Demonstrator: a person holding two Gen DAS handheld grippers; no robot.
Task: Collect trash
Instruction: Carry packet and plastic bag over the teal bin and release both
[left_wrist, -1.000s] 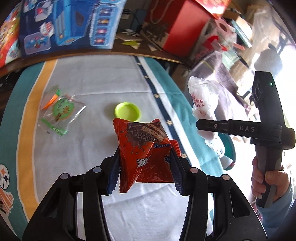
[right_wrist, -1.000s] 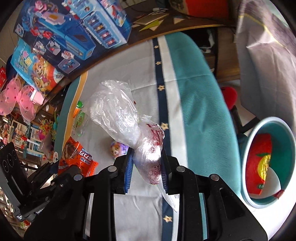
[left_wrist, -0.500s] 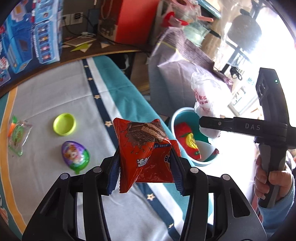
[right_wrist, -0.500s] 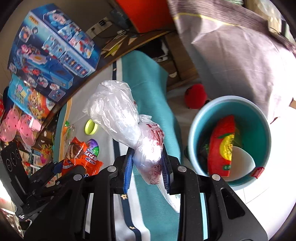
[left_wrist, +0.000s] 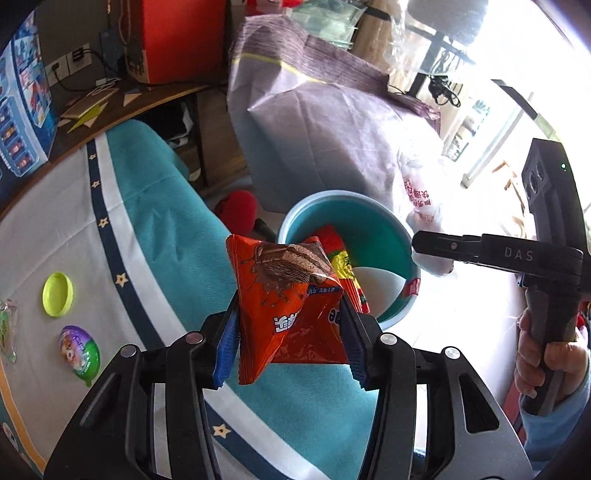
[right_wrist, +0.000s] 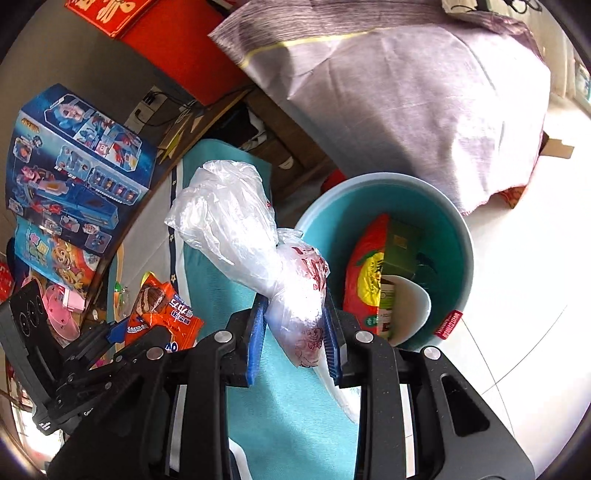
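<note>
Bin (left_wrist: 369, 206) contents partly hidden behind wrapper (left_wrist: 288, 295).

An orange snack wrapper (left_wrist: 291, 306) printed with a chocolate wafer stands upright and crumpled at 6 o'clock. A crinkled clear plastic bag (right_wrist: 255, 254) with red print leans toward 10 o'clock. The teal bin (right_wrist: 458, 236) at 2 o'clock holds a red-yellow packet (right_wrist: 364, 277).

Lettering on the right gripper

We read "DAS" in pale capitals on the black right gripper (left_wrist: 436, 245); the print on the orange snack wrapper (left_wrist: 291, 306), the plastic bag (right_wrist: 295, 295) and the bin's red tag (right_wrist: 448, 324) stays illegible to us.
</note>
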